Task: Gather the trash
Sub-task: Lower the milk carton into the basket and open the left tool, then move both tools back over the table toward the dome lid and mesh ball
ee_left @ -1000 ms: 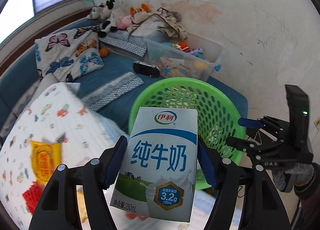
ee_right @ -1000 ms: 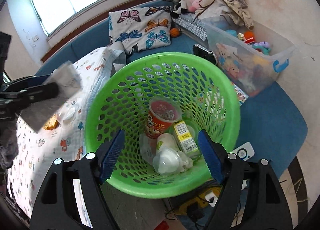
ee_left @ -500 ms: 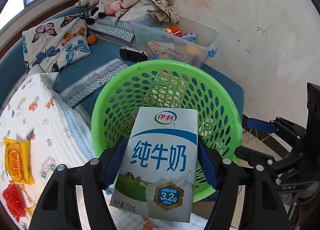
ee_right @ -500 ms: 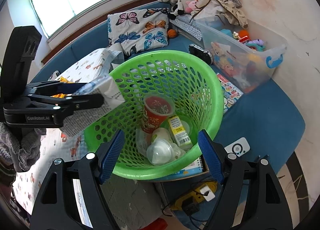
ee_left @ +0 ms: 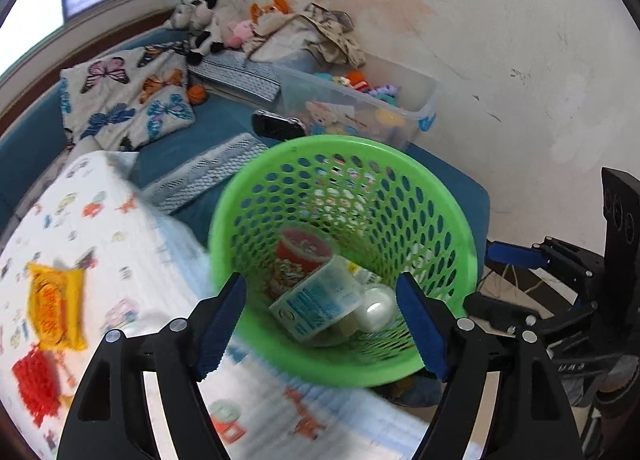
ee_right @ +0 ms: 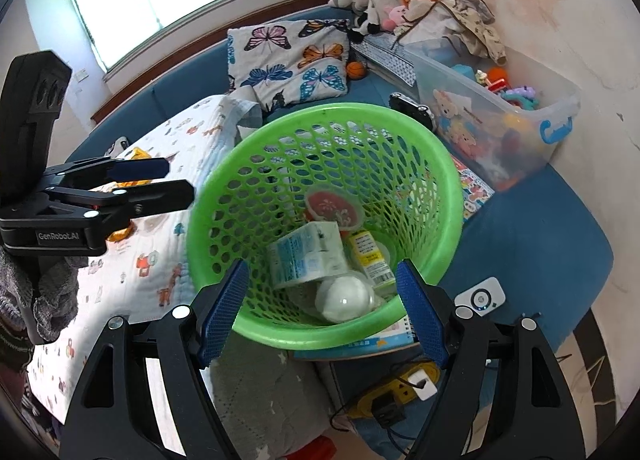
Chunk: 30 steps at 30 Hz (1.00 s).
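Observation:
The green mesh basket [ee_left: 344, 142] [ee_right: 332, 110] stands at the edge of the blue couch. A white and blue milk carton [ee_left: 316, 308] [ee_right: 308, 256] lies on its side inside, beside a red paper cup [ee_left: 304, 252], a white domed lid [ee_right: 344, 298] and a yellow-labelled box [ee_right: 370, 256]. My left gripper [ee_left: 320, 280] [ee_right: 172, 182] hovers at the basket's left rim; its jaws are opening and nothing is between them. My right gripper [ee_right: 320, 266] [ee_left: 480, 278] hangs over the basket's near rim, open and not holding anything.
A yellow snack wrapper [ee_left: 56, 308] and a red scrap [ee_left: 34, 384] lie on the patterned quilt [ee_left: 120, 252]. A clear toy bin [ee_right: 500, 120], a butterfly pillow [ee_right: 288, 56] and plush toys line the wall. A power strip [ee_right: 400, 384] lies on the floor.
The left gripper let go of the milk carton, which now lies in the basket. Its jaws stand wider, and it has drawn back to the basket's left rim. The right gripper stayed put.

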Tool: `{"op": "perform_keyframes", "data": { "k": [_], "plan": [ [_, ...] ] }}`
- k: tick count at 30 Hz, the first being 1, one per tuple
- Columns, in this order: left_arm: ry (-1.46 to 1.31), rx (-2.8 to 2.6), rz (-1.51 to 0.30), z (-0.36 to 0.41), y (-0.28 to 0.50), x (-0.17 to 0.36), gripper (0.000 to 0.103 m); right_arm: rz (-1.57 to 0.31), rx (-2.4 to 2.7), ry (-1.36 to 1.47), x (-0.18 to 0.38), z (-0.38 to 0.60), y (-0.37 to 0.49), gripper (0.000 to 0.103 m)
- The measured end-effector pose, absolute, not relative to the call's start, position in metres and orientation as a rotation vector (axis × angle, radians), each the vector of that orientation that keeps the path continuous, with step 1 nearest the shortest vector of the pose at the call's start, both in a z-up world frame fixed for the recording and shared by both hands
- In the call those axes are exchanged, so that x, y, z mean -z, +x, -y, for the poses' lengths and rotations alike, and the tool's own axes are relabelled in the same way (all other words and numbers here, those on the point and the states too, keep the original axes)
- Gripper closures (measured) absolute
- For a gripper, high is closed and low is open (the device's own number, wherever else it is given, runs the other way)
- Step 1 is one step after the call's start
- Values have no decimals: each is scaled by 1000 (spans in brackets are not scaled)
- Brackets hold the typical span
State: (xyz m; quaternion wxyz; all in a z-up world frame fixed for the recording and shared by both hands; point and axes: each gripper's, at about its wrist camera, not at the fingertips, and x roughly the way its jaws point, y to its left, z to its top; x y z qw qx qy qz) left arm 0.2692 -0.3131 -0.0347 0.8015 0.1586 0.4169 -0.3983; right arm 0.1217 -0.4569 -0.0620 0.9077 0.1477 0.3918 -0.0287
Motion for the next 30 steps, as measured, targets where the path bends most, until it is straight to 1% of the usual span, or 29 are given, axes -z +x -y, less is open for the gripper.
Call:
{"op": "perform_keyframes", "data": {
  "k": [8,30],
  "plan": [
    [262,752,-866,242,265,19,30,-797,22,280,54,434,123,27],
    [152,496,-815,77,256,10,31,-805,-179,149,41,327,166,27]
  ]
}}
